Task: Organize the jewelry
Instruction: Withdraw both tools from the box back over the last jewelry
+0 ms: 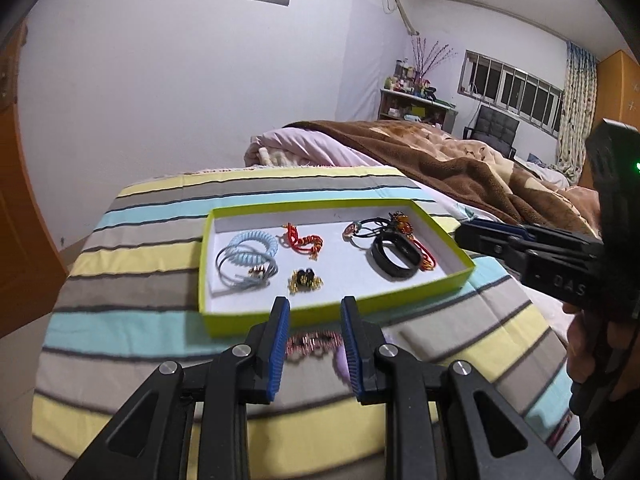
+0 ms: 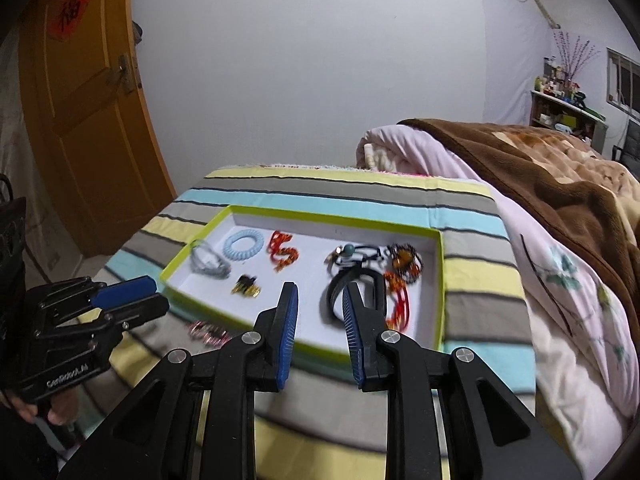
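Blue-padded fingers (image 1: 280, 344) of the left gripper (image 1: 315, 308) are filling the bottom of the left wrist view, standing apart with nothing pinched between them. Just beyond them, on the striped cloth (image 1: 132, 264), a pink beaded bracelet (image 1: 314, 343) is lying blurred and partly hidden behind the finger pads; a pale lilac object (image 1: 342, 360) beside it is too smeared to identify. In the right wrist view the right gripper (image 2: 320, 300) is likewise showing its jaws spread and empty, though its right finger is overlapping the black wristband (image 2: 370, 286) in the picture, so contact there is hard to judge.

Past the fingers, the lime-green tray (image 1: 332, 307) is sitting on the cloth holding most of the jewelry. At its left are lying a pale blue spiral hair tie (image 1: 256, 242) and grey-blue bangles (image 1: 240, 270), which are overlapping each other. A small black and gold piece (image 1: 305, 279) is sitting near the front wall, with a red and gold cord ornament (image 1: 302, 242) behind it. On the right the wristband is resting against a tangle of dark cords, a beaded charm and red strands (image 1: 394, 222), whose separate pieces cannot be told apart.

Farther back, a brown blanket (image 1: 460, 160) is covering a pink quilt (image 1: 304, 148), and a cluttered shelf (image 1: 412, 100) is standing by the window (image 1: 512, 88).
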`<state>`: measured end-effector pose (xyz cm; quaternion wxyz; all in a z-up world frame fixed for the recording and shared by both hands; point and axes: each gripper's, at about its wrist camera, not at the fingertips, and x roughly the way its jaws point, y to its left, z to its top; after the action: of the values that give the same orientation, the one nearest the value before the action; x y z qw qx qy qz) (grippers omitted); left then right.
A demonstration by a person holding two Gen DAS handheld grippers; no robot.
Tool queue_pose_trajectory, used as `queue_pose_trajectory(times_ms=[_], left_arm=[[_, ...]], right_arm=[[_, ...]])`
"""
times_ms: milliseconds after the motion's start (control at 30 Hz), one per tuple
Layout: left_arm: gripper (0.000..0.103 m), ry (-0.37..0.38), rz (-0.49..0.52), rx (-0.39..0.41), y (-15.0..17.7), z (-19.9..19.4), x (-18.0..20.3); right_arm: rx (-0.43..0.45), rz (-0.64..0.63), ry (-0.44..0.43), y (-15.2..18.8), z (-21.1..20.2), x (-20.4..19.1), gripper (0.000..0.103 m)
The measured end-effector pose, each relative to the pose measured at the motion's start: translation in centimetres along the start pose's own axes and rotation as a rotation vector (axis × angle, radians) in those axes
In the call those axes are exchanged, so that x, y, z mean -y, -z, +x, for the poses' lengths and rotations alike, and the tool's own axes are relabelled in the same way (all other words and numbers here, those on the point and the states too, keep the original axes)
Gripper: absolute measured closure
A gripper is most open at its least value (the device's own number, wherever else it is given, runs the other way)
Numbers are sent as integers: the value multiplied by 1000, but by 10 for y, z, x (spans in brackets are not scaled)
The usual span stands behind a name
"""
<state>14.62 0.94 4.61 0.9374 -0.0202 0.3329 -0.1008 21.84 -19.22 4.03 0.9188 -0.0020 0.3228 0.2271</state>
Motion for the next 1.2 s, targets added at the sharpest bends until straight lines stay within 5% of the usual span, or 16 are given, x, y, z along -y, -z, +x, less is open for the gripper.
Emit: queue_pose_trajectory(times_ms=[533,1200], left_arm=[[77,-60,-26,47,61,-83,14],[77,-51,-30,44,64,-86,14]], right_arm=[[30,39,-3,62,-77,-25,79],[13,41,-5,71,-80,-32,79]])
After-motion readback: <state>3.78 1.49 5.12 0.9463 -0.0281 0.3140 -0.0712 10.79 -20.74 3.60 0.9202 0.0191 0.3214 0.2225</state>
